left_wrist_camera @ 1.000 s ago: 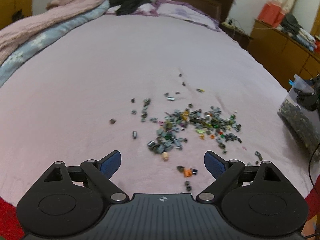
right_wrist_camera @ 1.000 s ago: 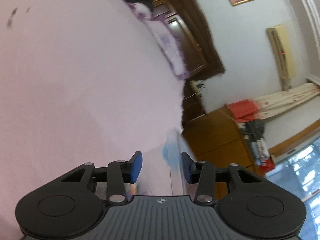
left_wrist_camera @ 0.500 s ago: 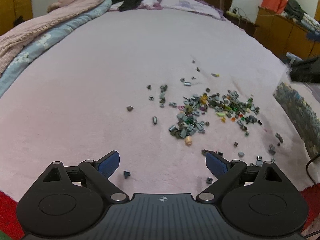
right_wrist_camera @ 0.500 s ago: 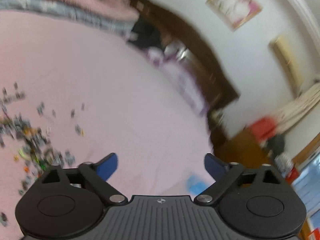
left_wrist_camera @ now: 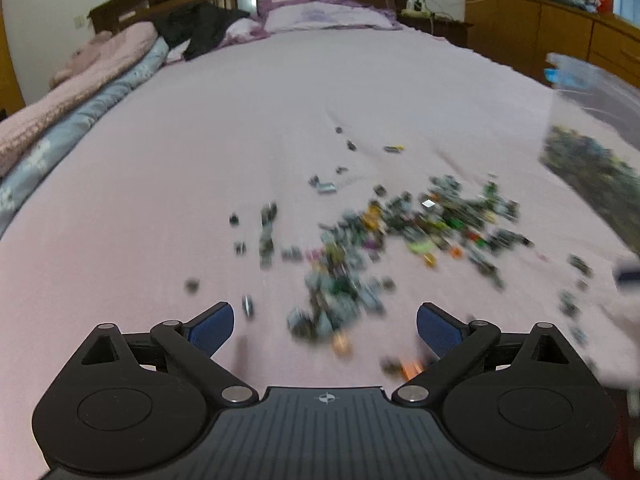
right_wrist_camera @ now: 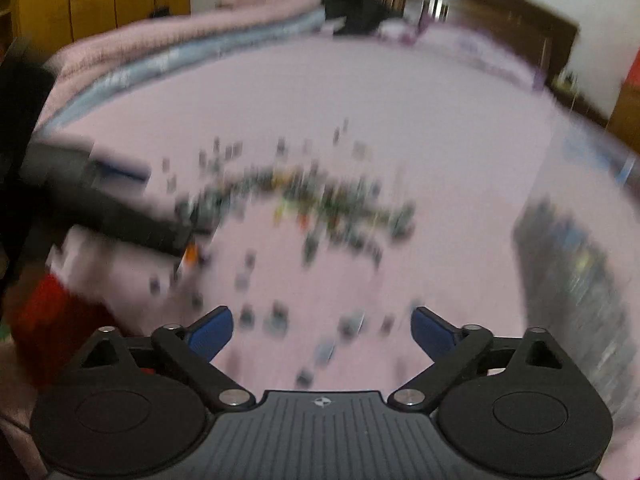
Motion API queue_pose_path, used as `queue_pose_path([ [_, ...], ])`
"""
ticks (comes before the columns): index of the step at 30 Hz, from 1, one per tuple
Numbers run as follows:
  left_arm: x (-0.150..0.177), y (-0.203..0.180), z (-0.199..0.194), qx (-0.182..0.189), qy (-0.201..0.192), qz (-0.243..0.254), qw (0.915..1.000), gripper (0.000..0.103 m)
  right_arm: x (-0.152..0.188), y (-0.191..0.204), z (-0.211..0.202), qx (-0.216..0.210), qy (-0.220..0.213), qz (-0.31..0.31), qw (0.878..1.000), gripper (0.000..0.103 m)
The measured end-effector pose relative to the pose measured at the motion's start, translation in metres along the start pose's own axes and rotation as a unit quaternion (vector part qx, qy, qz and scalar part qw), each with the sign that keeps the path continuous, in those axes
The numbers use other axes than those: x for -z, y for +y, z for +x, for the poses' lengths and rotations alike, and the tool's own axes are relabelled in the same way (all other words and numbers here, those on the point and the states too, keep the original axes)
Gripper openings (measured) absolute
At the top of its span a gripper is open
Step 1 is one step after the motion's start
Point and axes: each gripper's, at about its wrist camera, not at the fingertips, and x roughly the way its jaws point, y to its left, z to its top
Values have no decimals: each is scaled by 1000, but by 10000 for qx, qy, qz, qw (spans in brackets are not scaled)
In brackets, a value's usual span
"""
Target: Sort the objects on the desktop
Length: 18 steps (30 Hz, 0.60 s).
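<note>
Bricks (left_wrist_camera: 400,232) lie scattered in a loose heap on the pink bedsheet (left_wrist_camera: 200,168), ahead of both my grippers. My left gripper (left_wrist_camera: 325,326) hangs over the near edge of the heap, jaws spread wide and empty. My right gripper (right_wrist_camera: 322,330) is also spread, holding nothing. A clear box (left_wrist_camera: 592,152) of bricks sits just right of the heap. The right view is badly blurred.

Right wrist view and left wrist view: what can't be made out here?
- Scattered small multicoloured pieces on the pink bedsheet: right wrist view, motion blur, shapes unreadable.
- Clear plastic container of pieces: left wrist view, cut by right edge, contents smeared.
- Dark blurred object: right wrist view, left side, possibly the other gripper, cannot tell.
</note>
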Motion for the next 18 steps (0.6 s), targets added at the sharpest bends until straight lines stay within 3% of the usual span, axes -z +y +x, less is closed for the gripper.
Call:
queue_pose_path([
  [2, 5, 11, 1, -208, 51, -113, 9997, 100, 42, 3, 6, -102, 150, 244, 9995, 94],
  [8, 25, 47, -2, -815, 218, -518, 9951, 103, 54, -11, 24, -380, 223, 871, 9952, 96],
  [11, 36, 67, -7, -1074, 304, -771, 9908, 103, 58, -15, 33, -525, 159, 979, 9937, 103],
  [18, 62, 101, -24, -964, 495, -1572, 9816, 103, 62, -13, 51, -584, 37, 1087, 9923, 103],
])
